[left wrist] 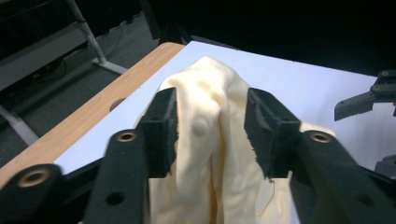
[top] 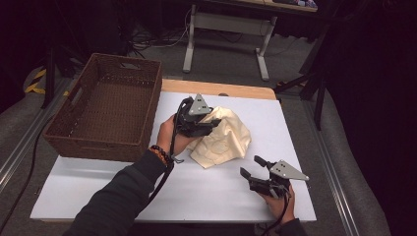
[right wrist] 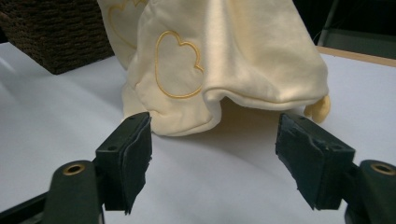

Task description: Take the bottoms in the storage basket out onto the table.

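Observation:
A cream cloth [top: 225, 141] with heart outlines stitched in yellow stands in a peak on the white tabletop [top: 196, 194]. My left gripper [top: 212, 121] reaches into the top of that peak from the left. In the left gripper view the cloth [left wrist: 210, 149] fills the gap of the gripper [left wrist: 210, 100], and the jaws stand apart without pinching it. My right gripper [top: 251, 166] rests low at the front right, open and empty, aimed at the cloth. Its own view shows the gripper [right wrist: 215, 140] a short way from the cloth [right wrist: 233, 56], whose hem hangs just above the table.
A brown wicker basket [top: 93, 143] stands at the table's left, with nothing in it; its corner [right wrist: 51, 32] is also in the right gripper view. A wooden strip [top: 216, 89] runs along the far edge. Beyond are a desk frame and cables on the floor.

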Demonstrator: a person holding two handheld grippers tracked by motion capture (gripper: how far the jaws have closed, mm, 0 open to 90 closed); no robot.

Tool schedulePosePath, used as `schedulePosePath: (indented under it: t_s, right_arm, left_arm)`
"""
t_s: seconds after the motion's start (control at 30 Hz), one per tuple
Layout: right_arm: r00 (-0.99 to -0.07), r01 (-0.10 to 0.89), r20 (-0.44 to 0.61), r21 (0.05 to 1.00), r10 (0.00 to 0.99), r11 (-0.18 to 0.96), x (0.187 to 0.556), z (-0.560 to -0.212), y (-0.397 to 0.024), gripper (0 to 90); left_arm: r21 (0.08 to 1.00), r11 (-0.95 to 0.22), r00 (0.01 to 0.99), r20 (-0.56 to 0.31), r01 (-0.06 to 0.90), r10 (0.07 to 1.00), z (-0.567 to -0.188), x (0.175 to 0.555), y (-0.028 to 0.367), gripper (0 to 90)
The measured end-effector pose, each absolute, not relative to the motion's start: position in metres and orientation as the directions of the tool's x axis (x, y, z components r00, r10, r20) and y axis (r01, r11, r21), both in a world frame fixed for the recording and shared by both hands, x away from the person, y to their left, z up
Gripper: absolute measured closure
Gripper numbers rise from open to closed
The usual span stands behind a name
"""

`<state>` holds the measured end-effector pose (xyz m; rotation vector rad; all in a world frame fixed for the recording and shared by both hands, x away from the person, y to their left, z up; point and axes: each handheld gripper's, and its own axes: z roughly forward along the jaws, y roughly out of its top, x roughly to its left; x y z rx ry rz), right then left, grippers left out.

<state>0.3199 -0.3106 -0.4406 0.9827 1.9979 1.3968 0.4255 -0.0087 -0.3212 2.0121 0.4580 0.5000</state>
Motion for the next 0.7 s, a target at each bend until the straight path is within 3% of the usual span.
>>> schedulePosePath:
  t_s: [0.3,0.47,0.7]
  right_arm:
    - [-0.608,0.293,-0.002,0.929,0.794,0.227,0.323,-0.442,-0.311,32.7]
    - [-0.610,0.312,-0.001,0.919,0.793,0.240,0.326,-0.444,-0.309,35.8]
    - [-0.593,0.349,0.006,0.903,0.805,0.250,0.338,-0.446,-0.303,33.0]
  left_arm:
    - [0.882,-0.469,0.839,0.220,0.048,0.498,-0.330,0.403,0.015,34.5]
    - [0.878,-0.477,0.835,0.230,0.045,0.501,-0.354,0.392,0.024,31.0]
    - [0.871,-0.486,0.829,0.223,0.066,0.513,-0.397,0.381,0.033,26.4]
